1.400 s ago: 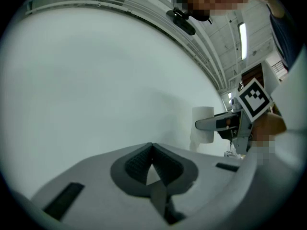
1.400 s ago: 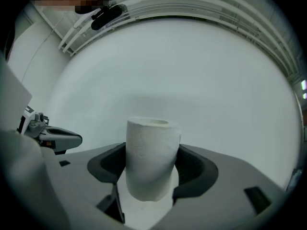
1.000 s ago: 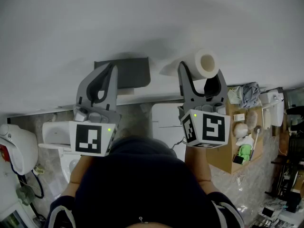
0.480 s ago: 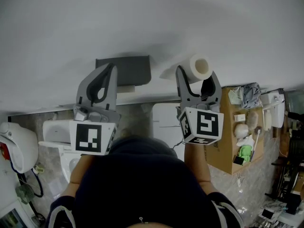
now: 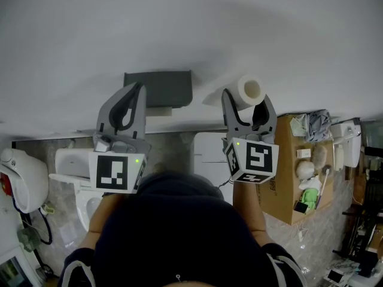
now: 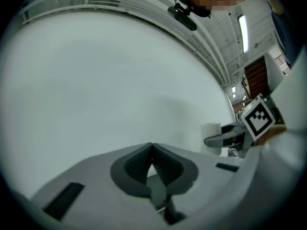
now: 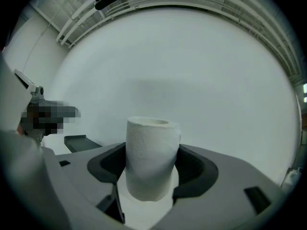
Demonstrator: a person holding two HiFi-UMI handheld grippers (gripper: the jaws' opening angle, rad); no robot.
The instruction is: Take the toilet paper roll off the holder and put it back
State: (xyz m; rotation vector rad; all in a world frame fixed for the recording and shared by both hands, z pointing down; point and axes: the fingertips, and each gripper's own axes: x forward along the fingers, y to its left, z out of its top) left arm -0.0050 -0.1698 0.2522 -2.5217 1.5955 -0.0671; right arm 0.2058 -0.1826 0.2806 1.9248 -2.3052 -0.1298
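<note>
Removal looks complete, judging by where things lie. Just left of the dark grey wall-mounted holder (image 5: 158, 88), the left gripper (image 5: 139, 89) is raised toward the plain white wall (image 5: 191, 28). Its jaws are pressed together on nothing, and its own view shows the ribbed pads meeting with only wall beyond them. The holder carries no roll. It seems to be a flat-topped bracket, though the steep angle makes its shape hard to read.

Right of the holder and apart from it, the white toilet paper roll (image 7: 152, 157) stands on end between the jaws of the right gripper (image 5: 246, 100). The jaws pinch the roll at its sides, low down, and its hollow end points away from that gripper. Further right of the holder, and lower, a brown cardboard box (image 5: 287, 178) of small items sits on the floor.

What is left, as I judge it, is the second half of the task. The roll has to be carried leftward to the holder, seated there and let go.
</note>
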